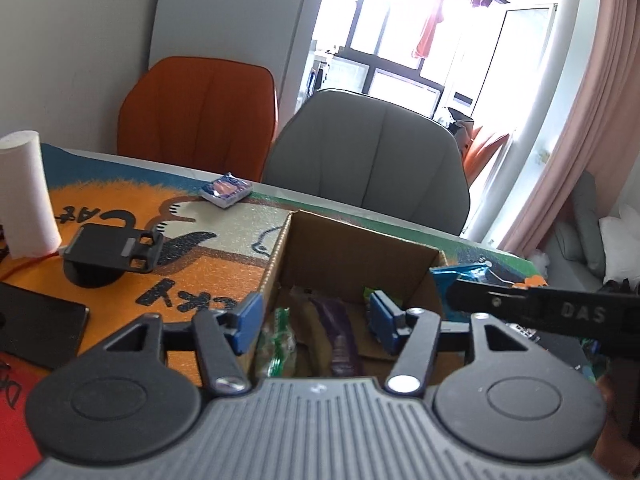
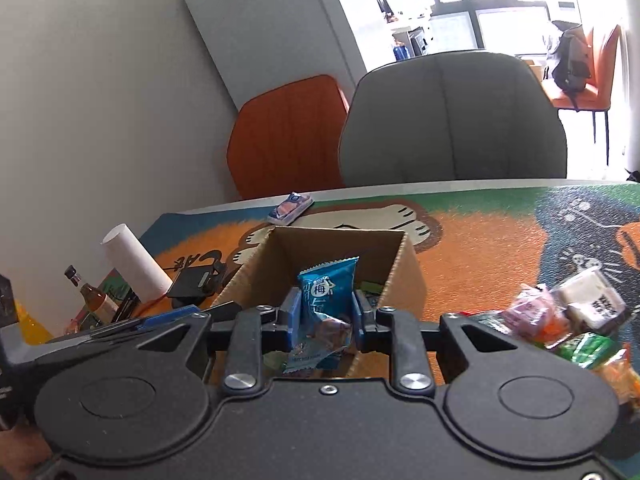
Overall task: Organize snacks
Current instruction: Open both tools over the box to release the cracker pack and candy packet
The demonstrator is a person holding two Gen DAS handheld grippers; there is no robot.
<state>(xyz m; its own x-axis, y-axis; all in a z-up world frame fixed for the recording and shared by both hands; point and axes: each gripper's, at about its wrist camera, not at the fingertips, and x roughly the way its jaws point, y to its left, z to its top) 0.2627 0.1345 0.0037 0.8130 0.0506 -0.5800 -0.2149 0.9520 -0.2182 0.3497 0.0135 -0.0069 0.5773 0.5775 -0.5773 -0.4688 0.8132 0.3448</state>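
An open cardboard box (image 1: 352,252) (image 2: 336,244) stands on the cat-print mat. My left gripper (image 1: 316,320) hangs open over the box's near left corner with nothing between its blue pads. Below it a green packet (image 1: 276,344) and a purple packet (image 1: 340,336) lie inside the box. My right gripper (image 2: 326,316) is shut on a blue snack packet (image 2: 328,292) (image 1: 460,276), held upright over the box's near edge. A heap of loose snacks (image 2: 560,320) lies on the mat to the right. One small blue-and-orange packet (image 1: 226,190) (image 2: 290,208) rests near the far table edge.
A white paper roll (image 1: 24,196) (image 2: 136,264), a black stand (image 1: 108,248) and a bottle (image 2: 96,296) crowd the left of the table. A grey chair (image 1: 360,152) and an orange chair (image 1: 200,112) stand behind the far edge.
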